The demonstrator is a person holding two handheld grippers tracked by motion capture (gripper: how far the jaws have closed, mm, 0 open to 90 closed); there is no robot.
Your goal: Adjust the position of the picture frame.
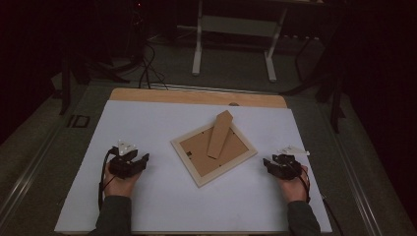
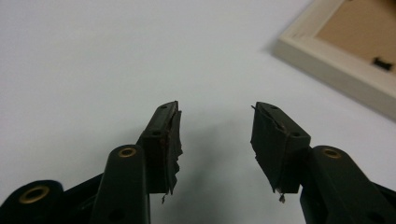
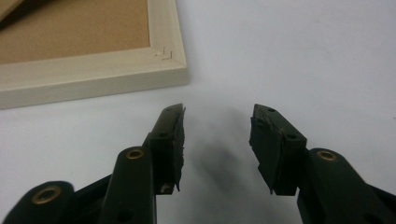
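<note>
A pale wooden picture frame [image 1: 198, 173] lies face down on the white table, turned at an angle, its brown backing board up. Its brown stand flap [image 1: 220, 133] sticks out toward the far side. My left gripper [image 1: 140, 158] rests to the frame's left, open, with nothing between its jaws. A corner of the frame [image 2: 327, 65] shows at the upper right of the left gripper view, beyond the left gripper [image 2: 215, 109]. My right gripper [image 1: 268, 162] sits to the frame's right, open and empty. The frame's corner [image 3: 168, 70] lies just ahead of the right gripper [image 3: 217, 112].
The white table top [image 1: 147, 123] has a wooden strip [image 1: 196, 96] along its far edge. Beyond it stand a white table base [image 1: 233, 29] and dark cables [image 1: 147, 69] on the floor. The room around is dim.
</note>
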